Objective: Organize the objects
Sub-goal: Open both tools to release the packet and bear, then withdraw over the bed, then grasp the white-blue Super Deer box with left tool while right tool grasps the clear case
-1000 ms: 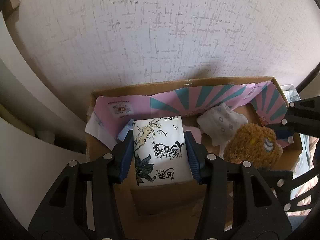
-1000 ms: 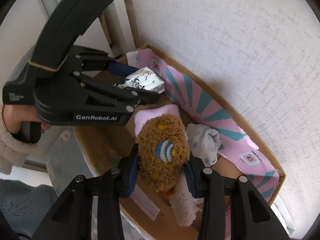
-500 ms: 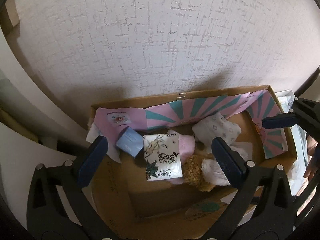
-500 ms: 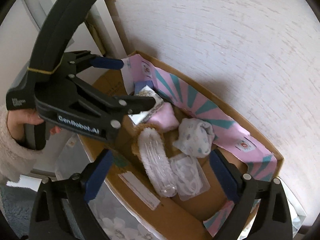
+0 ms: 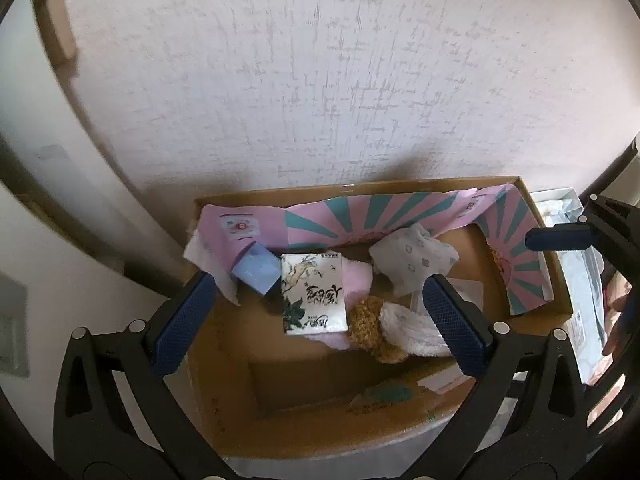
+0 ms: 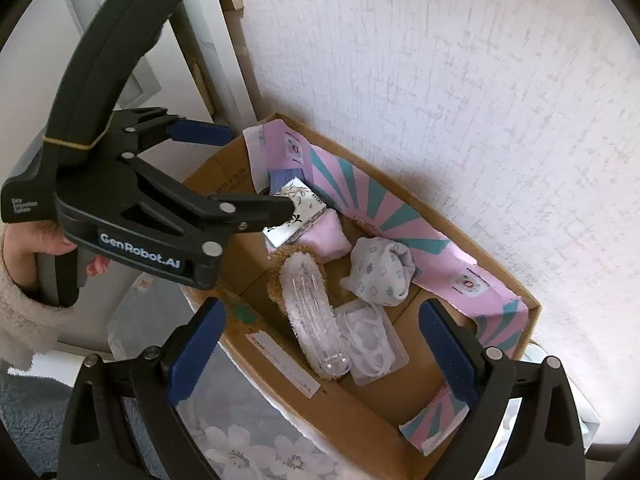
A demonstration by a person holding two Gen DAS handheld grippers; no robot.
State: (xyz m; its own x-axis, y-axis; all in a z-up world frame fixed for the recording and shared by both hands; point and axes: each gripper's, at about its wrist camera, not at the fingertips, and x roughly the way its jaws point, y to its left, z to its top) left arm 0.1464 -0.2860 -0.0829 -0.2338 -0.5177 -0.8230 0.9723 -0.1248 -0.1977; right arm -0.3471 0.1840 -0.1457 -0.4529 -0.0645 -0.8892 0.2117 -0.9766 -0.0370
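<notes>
With both sets of blue-padded fingers spread wide and gripping nothing, the left tool (image 5: 320,320) fills the bottom of its own view and the right tool (image 6: 324,340) the bottom of its view, each held above the open brown cardboard box (image 5: 400,420). Nearest in the left view, at centre, lies the white packet printed with black ink drawings (image 5: 314,294), resting partly on a pink soft cloth (image 5: 356,276). Just right of it is the brown fuzzy slipper with a white lining (image 5: 384,328); in the right view its clear ribbed sole (image 6: 312,312) faces up, beside what may be a clear bag of white loops (image 6: 372,344). Left of the packet sits a small light-blue box (image 5: 258,268). Farther back, a white patterned sock bundle (image 5: 416,260) lies near the pink and teal striped paper (image 5: 360,216) lining the far wall. Beyond rises a textured white wall (image 5: 320,80).
</notes>
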